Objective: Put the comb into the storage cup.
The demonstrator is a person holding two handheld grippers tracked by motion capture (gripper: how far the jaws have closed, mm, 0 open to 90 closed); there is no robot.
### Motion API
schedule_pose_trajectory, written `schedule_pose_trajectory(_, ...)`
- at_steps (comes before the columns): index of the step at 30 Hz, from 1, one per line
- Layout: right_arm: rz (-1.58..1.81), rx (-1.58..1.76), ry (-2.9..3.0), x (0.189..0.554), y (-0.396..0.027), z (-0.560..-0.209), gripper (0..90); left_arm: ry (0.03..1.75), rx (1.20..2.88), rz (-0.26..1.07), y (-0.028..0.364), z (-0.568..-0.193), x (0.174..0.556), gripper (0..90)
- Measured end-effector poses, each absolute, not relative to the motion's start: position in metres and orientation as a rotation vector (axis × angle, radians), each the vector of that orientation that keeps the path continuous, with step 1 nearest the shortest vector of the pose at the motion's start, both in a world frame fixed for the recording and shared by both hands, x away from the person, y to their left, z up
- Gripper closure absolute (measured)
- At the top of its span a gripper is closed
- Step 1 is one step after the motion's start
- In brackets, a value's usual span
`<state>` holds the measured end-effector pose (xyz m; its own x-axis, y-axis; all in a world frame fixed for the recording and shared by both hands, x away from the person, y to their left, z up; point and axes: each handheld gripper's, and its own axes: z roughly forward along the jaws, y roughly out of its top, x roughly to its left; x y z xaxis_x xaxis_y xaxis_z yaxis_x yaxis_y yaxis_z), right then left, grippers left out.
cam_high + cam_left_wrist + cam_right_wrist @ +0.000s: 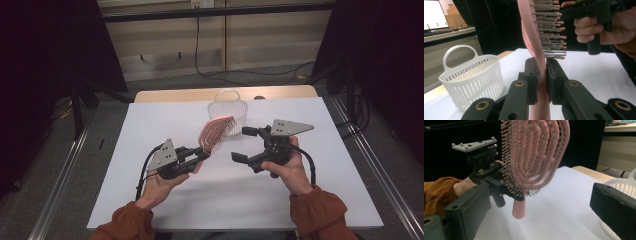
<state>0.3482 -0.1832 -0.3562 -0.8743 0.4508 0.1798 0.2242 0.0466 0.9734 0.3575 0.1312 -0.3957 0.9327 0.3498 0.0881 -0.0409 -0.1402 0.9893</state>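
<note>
A pink vented hairbrush (pixel 216 132) with rows of bristles stands tilted above the white table (pixel 150 195). My left gripper (pixel 200 160) is shut on its handle. In the left gripper view the two pads clamp the pink handle (pixel 541 82) and the bristles (pixel 551 32) point right. My right gripper (pixel 241 145) hovers just right of the brush, jaws wide apart with nothing between them. The right gripper view has the brush head (pixel 534 157) straight ahead, beyond my open right gripper (pixel 540 195), with the left gripper (pixel 509 192) gripping below the head.
A white slatted plastic basket (pixel 229 107) with a loop handle stands at the back middle of the table, just behind the brush; it appears empty. It is also in the left gripper view as the basket (pixel 471 75). Dark stands flank the table.
</note>
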Motion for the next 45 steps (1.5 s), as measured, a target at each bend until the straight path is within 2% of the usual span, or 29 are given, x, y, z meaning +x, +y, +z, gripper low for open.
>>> schedule_pose_trajectory(8, 1.997, 0.612, 2.154, 0.357, -0.166, -0.348, 2.9, 0.260, 1.670, 0.320, 0.148, -0.403, 0.354, 80.3)
schedule_pose_trajectory(17, 2.024, 0.545, 2.152, 0.363, -0.152, -0.346, 3.4, 0.240, 1.676, 0.296, 0.144, -0.406, 0.349, 80.3)
schedule_pose_trajectory(23, 2.093, 0.508, 2.137, 0.373, -0.146, -0.344, 7.5, 0.247, 1.676, 0.290, 0.144, -0.407, 0.351, 80.3)
schedule_pose_trajectory(27, 2.148, 0.499, 2.149, 0.378, -0.143, -0.350, 11.9, 0.239, 1.681, 0.256, 0.143, -0.410, 0.354, 80.3)
schedule_pose_trajectory(38, 2.174, 0.445, 2.149, 0.379, -0.144, -0.353, 33.6, 0.242, 1.696, 0.221, 0.139, -0.414, 0.356, 80.2)
schedule_pose_trajectory(45, 2.186, 0.398, 2.163, 0.379, -0.145, -0.354, 38.1, 0.225, 1.708, 0.167, 0.132, -0.419, 0.358, 80.2)
